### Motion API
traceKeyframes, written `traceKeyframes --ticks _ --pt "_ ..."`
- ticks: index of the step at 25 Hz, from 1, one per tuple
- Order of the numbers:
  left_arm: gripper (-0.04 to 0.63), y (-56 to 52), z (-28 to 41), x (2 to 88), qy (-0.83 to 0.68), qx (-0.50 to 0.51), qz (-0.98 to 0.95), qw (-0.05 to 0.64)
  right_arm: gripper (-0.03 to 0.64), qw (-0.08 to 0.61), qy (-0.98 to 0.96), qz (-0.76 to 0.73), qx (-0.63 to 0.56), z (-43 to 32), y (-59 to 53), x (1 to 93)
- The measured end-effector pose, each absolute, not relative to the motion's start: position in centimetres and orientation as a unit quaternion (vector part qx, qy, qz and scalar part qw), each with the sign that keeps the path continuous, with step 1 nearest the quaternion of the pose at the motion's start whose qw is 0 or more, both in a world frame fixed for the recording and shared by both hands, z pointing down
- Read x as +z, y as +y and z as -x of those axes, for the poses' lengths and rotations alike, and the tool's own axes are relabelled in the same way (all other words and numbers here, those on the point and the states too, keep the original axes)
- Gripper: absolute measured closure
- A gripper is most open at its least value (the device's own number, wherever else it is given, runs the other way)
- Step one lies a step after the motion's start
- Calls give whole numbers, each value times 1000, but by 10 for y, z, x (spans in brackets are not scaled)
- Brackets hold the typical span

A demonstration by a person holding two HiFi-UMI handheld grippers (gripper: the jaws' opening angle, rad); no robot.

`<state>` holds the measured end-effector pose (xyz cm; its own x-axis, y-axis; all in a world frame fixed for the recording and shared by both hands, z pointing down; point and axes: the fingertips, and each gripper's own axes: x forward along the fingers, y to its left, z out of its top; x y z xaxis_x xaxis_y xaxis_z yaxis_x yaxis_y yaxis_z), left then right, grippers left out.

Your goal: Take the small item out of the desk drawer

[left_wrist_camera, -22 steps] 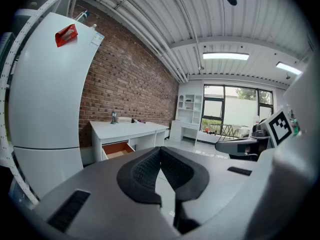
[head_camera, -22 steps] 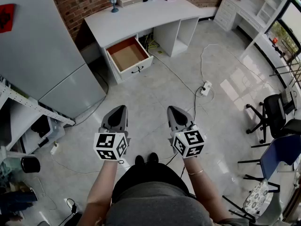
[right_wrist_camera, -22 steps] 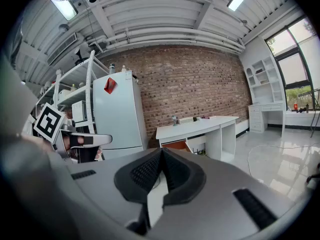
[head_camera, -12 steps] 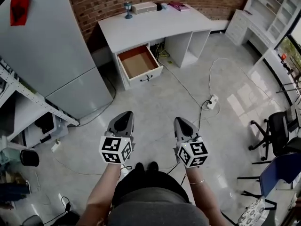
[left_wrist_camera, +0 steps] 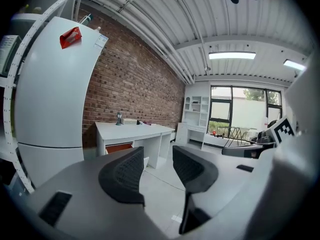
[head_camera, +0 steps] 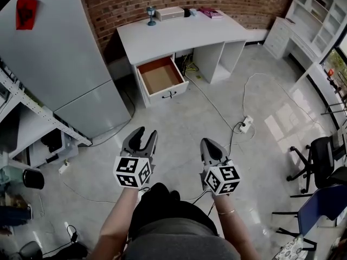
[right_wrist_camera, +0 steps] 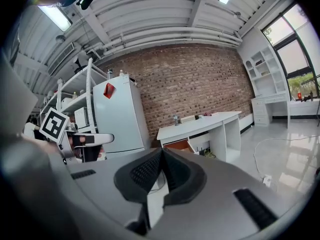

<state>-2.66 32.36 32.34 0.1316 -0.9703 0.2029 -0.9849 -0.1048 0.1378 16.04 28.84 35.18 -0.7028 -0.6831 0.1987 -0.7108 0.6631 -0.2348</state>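
Drawer [head_camera: 169, 93] far; L gripper [head_camera: 146, 135] half-apart, empty; R gripper [head_camera: 208, 142] closed

The left gripper [head_camera: 147, 135] has parted its fingers [head_camera: 135, 137], which were together earlier, with nothing between them.

Nothing legible found: no wording, brand or number. The red tag [head_camera: 27, 12] on the refrigerator [head_camera: 65, 64] carries a dark mark too small for me to read. The cube [head_camera: 132, 171] on my left gripper [head_camera: 145, 136] and the cube [head_camera: 223, 179] on my right gripper [head_camera: 209, 144] bear black-and-white square marker patterns only.
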Motion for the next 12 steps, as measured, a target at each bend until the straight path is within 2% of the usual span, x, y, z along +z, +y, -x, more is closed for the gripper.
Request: traceKeyframes --ticks 8,12 --pt "361 296 32 323 -664 38 -737 118 611 38 -906 -389 162 -165 265 357" --pt "347 273 40 331 -662 36 -736 132 611 37 -902 -396 169 -163 243 360"
